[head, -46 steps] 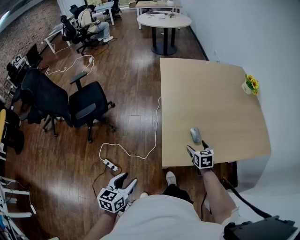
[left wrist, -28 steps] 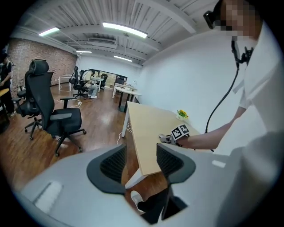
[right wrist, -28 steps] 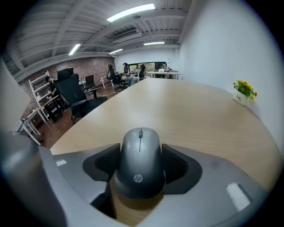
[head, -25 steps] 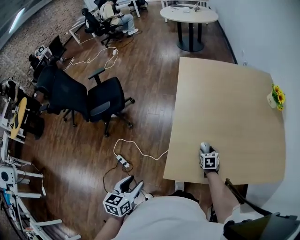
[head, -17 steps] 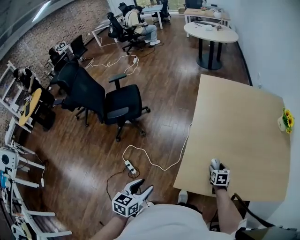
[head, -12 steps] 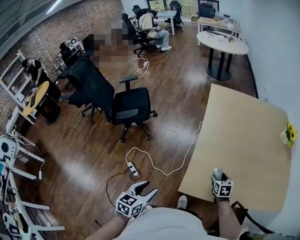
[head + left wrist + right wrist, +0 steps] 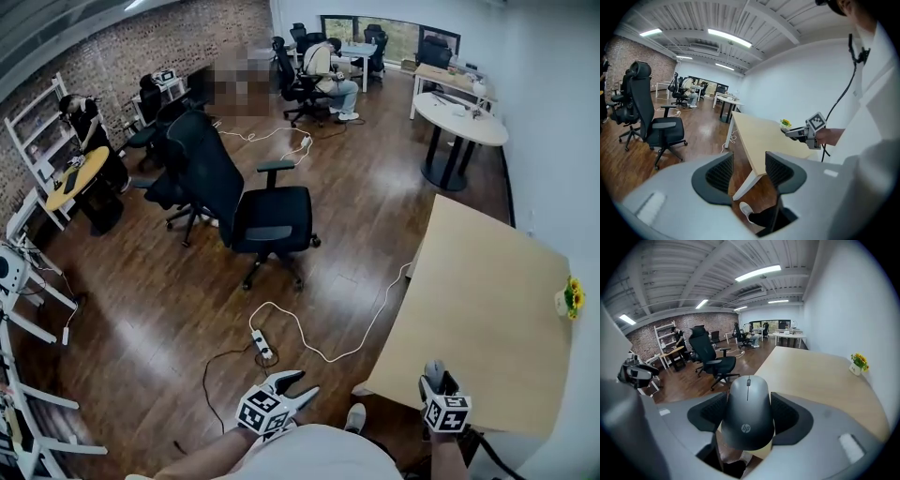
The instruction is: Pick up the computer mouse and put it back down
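From overhead, the right gripper held the computer mouse above the table edge. Its own view showed the jaws clamped on the mouse's sides for carrying. The left gripper view showed jaws apart, empty, apparently unneeded.

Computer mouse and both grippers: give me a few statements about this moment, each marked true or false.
1. The right gripper is shut on the computer mouse. True.
2. A pot of yellow flowers stands on the table. True.
3. The computer mouse lies flat on the table. False: it is clamped between the right gripper's jaws and held in the air above the table's near edge, as the left gripper view shows.
4. The left gripper holds a power strip. False: its jaws stand apart with nothing between them, and it is off to the side of the table, over the wooden floor.
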`<action>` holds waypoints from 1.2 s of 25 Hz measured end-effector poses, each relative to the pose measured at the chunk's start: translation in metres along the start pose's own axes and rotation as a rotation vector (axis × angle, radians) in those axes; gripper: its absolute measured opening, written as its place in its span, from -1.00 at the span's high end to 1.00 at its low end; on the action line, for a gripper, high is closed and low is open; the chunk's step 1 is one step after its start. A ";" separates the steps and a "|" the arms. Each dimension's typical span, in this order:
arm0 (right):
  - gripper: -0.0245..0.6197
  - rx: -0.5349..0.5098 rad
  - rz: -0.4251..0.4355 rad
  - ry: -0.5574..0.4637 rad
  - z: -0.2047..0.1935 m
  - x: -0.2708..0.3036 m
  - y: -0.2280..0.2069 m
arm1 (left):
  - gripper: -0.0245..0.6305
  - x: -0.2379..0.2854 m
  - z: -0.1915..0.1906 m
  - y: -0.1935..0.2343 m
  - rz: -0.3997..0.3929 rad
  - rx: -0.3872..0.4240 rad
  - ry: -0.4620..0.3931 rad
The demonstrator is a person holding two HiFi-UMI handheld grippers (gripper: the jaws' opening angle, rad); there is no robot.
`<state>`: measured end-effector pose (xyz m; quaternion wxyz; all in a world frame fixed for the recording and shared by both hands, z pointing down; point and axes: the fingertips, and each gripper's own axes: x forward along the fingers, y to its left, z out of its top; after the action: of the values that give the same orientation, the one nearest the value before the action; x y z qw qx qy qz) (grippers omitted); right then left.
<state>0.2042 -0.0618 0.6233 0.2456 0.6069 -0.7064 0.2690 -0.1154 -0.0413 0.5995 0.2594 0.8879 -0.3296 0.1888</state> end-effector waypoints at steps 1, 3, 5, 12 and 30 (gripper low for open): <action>0.01 0.001 -0.002 -0.007 0.000 -0.008 0.011 | 0.33 -0.005 -0.002 0.002 -0.011 0.004 -0.001; 0.01 -0.002 -0.007 -0.025 0.001 -0.018 0.023 | 0.33 -0.008 -0.006 0.004 -0.031 0.013 -0.007; 0.01 0.002 -0.016 -0.047 0.006 -0.024 0.028 | 0.33 -0.004 -0.003 0.006 -0.050 0.028 -0.008; 0.01 0.069 -0.083 -0.057 -0.021 -0.077 0.036 | 0.33 0.001 -0.009 -0.008 -0.132 0.081 0.046; 0.01 0.051 -0.068 -0.071 -0.021 -0.113 0.078 | 0.34 -0.023 -0.007 -0.014 -0.164 0.099 0.006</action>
<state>0.1431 0.0433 0.5564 0.2136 0.6457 -0.6868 0.2565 -0.1232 -0.0173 0.5887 0.2306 0.9232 -0.2451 0.1856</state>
